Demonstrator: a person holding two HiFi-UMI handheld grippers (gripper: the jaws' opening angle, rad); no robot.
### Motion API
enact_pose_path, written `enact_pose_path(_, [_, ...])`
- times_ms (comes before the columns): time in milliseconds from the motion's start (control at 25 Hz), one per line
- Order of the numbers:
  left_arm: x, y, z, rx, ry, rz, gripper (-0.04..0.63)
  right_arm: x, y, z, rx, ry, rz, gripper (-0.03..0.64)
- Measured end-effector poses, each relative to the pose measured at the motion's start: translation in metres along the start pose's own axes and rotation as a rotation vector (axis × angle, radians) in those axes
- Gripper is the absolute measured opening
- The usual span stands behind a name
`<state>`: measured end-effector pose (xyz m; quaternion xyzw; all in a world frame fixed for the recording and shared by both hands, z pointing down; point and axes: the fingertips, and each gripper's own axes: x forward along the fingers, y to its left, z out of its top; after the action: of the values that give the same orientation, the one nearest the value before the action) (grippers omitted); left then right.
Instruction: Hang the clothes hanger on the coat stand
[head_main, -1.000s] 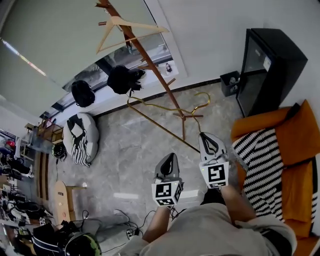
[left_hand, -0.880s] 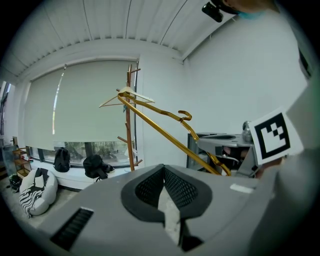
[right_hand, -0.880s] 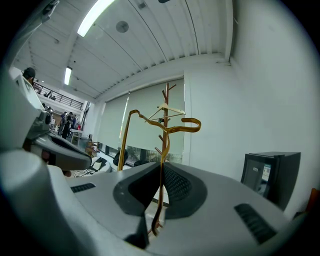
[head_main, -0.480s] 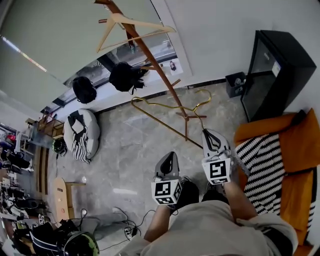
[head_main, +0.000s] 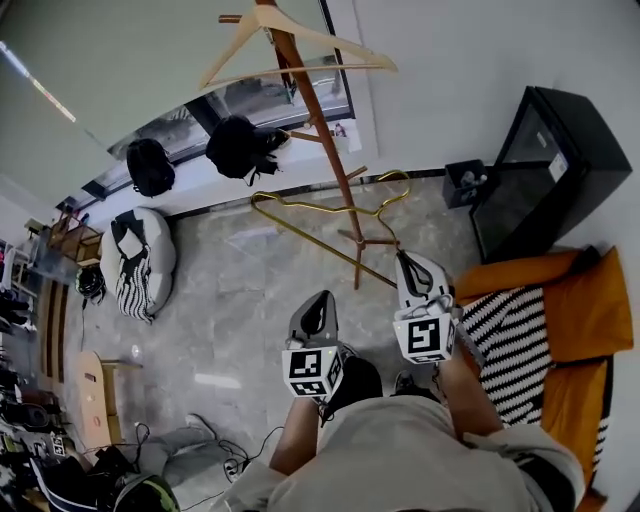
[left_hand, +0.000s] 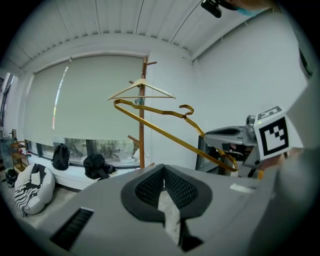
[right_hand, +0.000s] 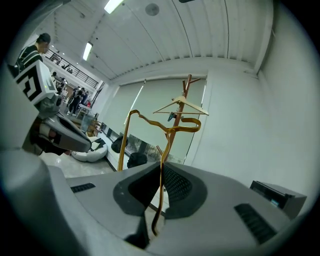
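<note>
Your right hand-held gripper (head_main: 406, 260) clamps the gold clothes hanger (left_hand: 170, 136); your left hand-held gripper (head_main: 320, 302) is closed, empty.

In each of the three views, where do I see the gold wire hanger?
Head view: gold hanger at centre, ahead of the right tool.
Left gripper view: centre, slanting down rightward.
Right gripper view: centre, rising from between the jaws.
Shared landmark: the wooden coat stand behind it.

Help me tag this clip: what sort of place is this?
Likely an office lounge or break area: a wooden coat stand beside a wide blinded window, an orange sofa, and a striped beanbag.
</note>
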<state>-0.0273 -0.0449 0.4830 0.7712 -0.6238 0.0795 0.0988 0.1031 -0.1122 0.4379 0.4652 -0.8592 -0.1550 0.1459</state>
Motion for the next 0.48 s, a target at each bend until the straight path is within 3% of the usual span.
enact_pose_path(480, [0.033, 0.09, 0.011, -0.064, -0.033, 0.03, 0.011, 0.076, 0.019, 0.044, -0.34, 0.021, 0.005, 0.014])
